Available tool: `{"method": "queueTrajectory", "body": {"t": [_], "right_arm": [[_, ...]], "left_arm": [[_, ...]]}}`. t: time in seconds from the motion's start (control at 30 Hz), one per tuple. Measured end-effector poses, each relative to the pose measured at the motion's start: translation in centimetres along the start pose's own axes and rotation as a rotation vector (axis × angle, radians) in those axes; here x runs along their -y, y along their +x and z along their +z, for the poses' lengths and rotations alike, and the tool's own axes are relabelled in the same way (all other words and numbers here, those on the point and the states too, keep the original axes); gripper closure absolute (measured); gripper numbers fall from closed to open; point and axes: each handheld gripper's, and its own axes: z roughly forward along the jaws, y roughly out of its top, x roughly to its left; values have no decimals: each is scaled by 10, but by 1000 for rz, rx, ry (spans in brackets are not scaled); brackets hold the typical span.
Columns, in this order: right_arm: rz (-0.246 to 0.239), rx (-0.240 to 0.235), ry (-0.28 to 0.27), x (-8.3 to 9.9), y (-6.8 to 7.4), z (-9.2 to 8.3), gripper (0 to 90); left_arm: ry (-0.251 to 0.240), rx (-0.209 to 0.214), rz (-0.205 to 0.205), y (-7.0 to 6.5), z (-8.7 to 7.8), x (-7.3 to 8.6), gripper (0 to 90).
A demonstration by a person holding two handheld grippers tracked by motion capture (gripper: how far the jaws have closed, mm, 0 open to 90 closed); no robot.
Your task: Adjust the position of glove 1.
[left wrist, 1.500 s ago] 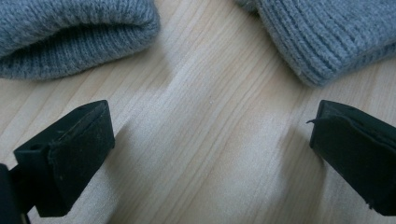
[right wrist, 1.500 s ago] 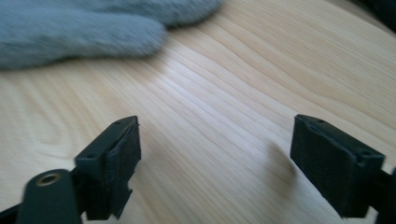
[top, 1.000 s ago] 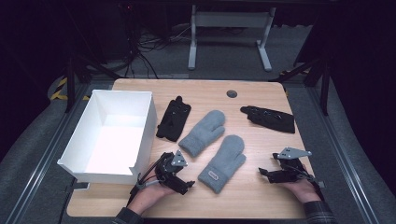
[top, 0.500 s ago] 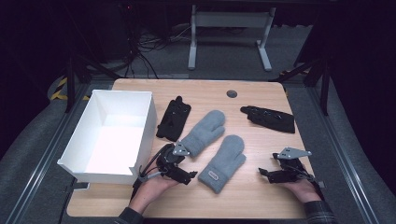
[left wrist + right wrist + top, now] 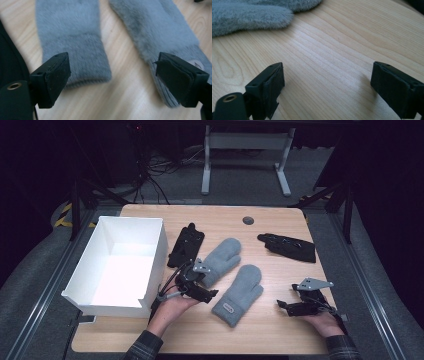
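**Desk:** Where's your left gripper sitting?

**Me:** My left gripper [image 5: 201, 287] is at the cuff end of the two grey mittens. In its own view the left mitten [image 5: 72, 40] has its ribbed cuff between my jaws, closer to the left one, lying flat on the table [image 5: 125, 100]. The right mitten [image 5: 160, 32] runs under my right jaw, so that jaw covers part of its cuff edge.

**Desk:** Are you gripping anything?

**Me:** No. The jaws stand wide, though they have just been closing a little. The cuff lies in the gap between them, and I see no pad pressing on the fabric.

**Desk:** And from above?

**Me:** From the high view the left mitten [image 5: 222, 257] and right mitten [image 5: 242, 292] lie side by side mid-table, slanting up to the right, nearly touching. My gripper is just beside the left one's cuff, between the white box [image 5: 107, 295] and the right mitten. One black glove [image 5: 186, 245] lies next to the box, another black glove [image 5: 287, 247] well off toward the far right.

**Desk:** Right side?

**Me:** My right gripper [image 5: 295, 302] is low at the near right edge, jaws wide, bare wood between them. In its view a mitten's fuzzy tip [image 5: 249, 15] lies ahead, well apart from the jaws.
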Motion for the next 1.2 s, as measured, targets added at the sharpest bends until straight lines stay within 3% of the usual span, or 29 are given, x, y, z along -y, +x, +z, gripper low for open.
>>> {"method": "queueTrajectory", "body": {"t": [0.07,0.37,0.5,0.6,0.63,0.7,0.8,0.83,1.03,1.2], "right_arm": [[0,1,1,0,0,0,121],[0,1,1,0,0,0,121],[1,-1,0,0,0,0,121],[0,0,0,0,0,0,121],[0,0,0,0,0,0,121],[0,1,1,0,0,0,121],[0,0,1,0,0,0,121],[0,0,1,0,0,0,121],[1,0,0,0,0,0,121],[1,0,0,0,0,0,122]], "left_arm": [[-23,-2,-3,3,1,-4,151],[0,-19,3,16,17,-22,179],[-17,-32,0,26,20,-32,236],[-28,-32,-5,34,23,-36,322],[-28,-32,-5,34,23,-36,413],[-53,-23,-14,38,26,-38,512],[-36,-15,-27,43,32,-43,630],[-29,-16,-28,44,36,-45,630],[18,-27,-35,54,57,-44,882],[53,3,-43,56,61,-37,899]]}}
